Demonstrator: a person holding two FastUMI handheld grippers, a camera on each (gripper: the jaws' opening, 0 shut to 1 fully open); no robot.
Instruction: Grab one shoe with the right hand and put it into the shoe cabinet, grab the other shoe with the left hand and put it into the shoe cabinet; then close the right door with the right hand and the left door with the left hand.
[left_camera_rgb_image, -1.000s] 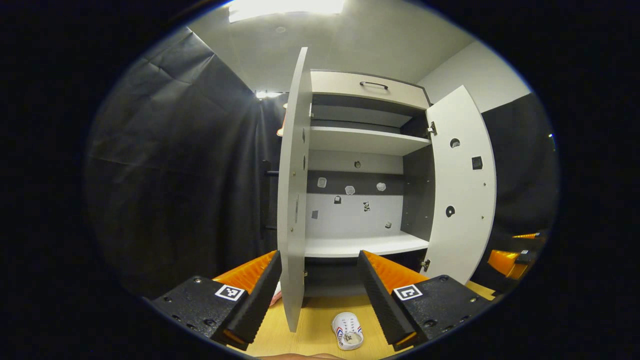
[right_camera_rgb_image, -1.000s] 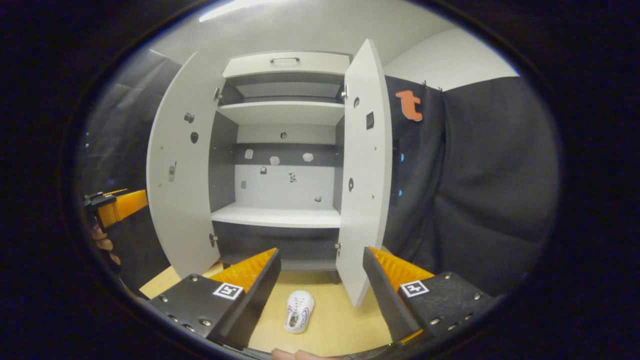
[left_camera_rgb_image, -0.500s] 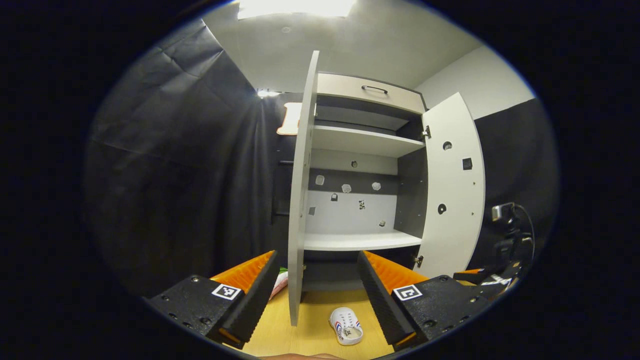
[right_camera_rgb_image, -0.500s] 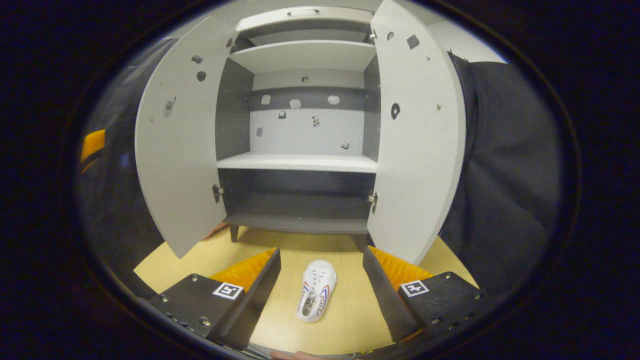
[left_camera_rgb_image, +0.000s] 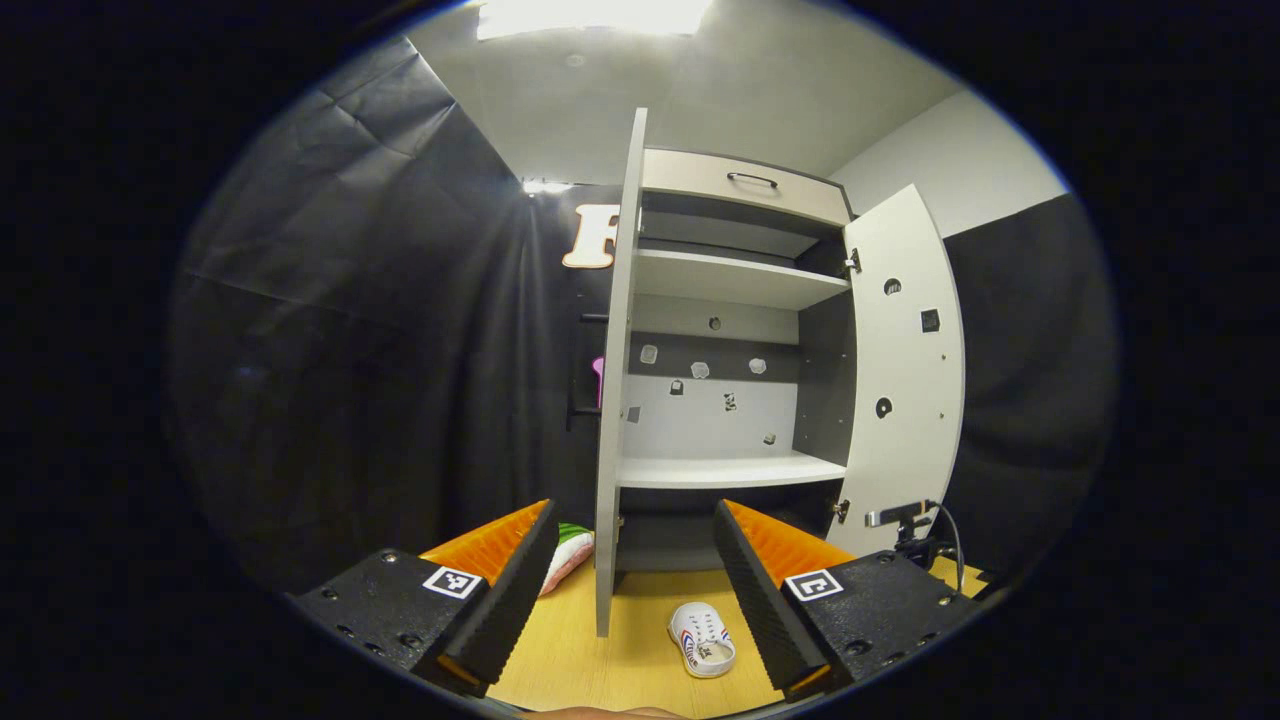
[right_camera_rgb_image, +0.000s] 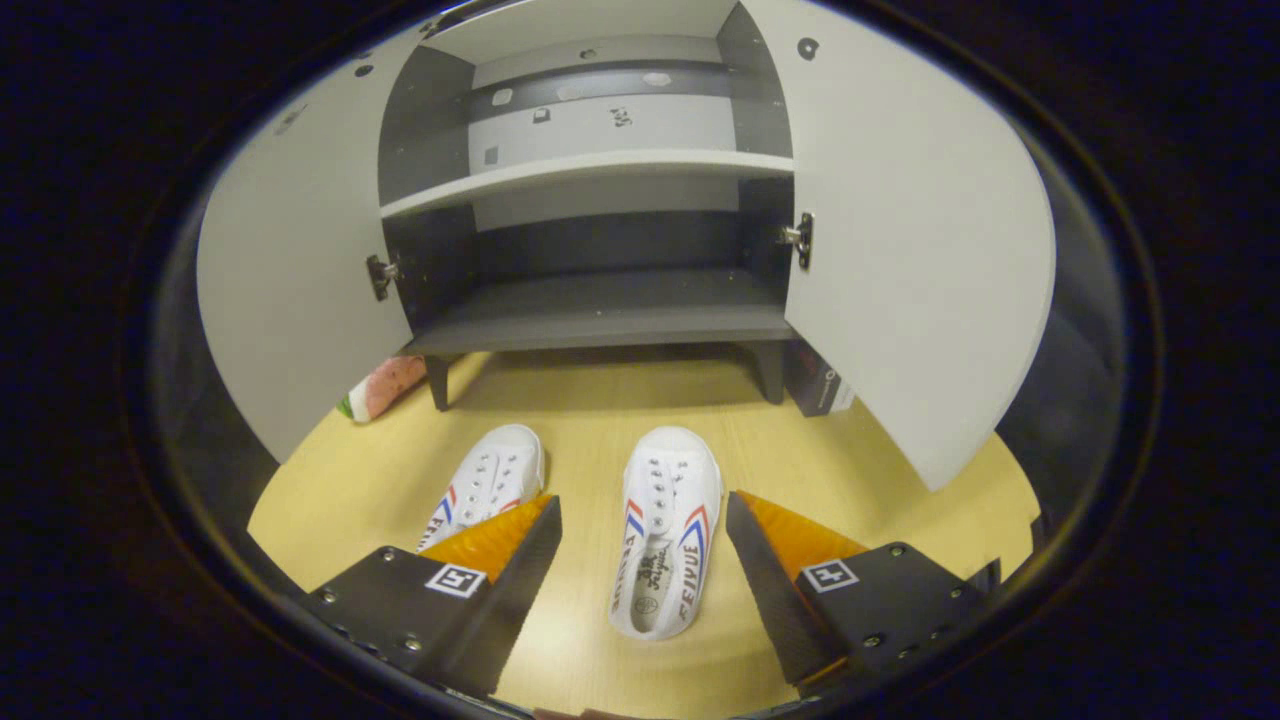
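The right gripper (right_camera_rgb_image: 643, 545) hangs with jaws spread over one shoe (right_camera_rgb_image: 661, 528) on the floor (the other shoe (right_camera_rgb_image: 487, 483) lies just beside). The left gripper (left_camera_rgb_image: 637, 570) is also spread, empty. A skewed descent could clip the neighbour or pinch only the upper, letting it slip before reaching the cabinet (right_camera_rgb_image: 600, 310).

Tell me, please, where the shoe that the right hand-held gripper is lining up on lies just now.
In the right gripper view, that shoe lies on the wooden floor between the open fingers, before the open shoe cabinet, the other shoe to its left.

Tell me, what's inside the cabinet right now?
The cabinet shelves look bare; both shoes sit on the floor outside. The doors hide some corners.
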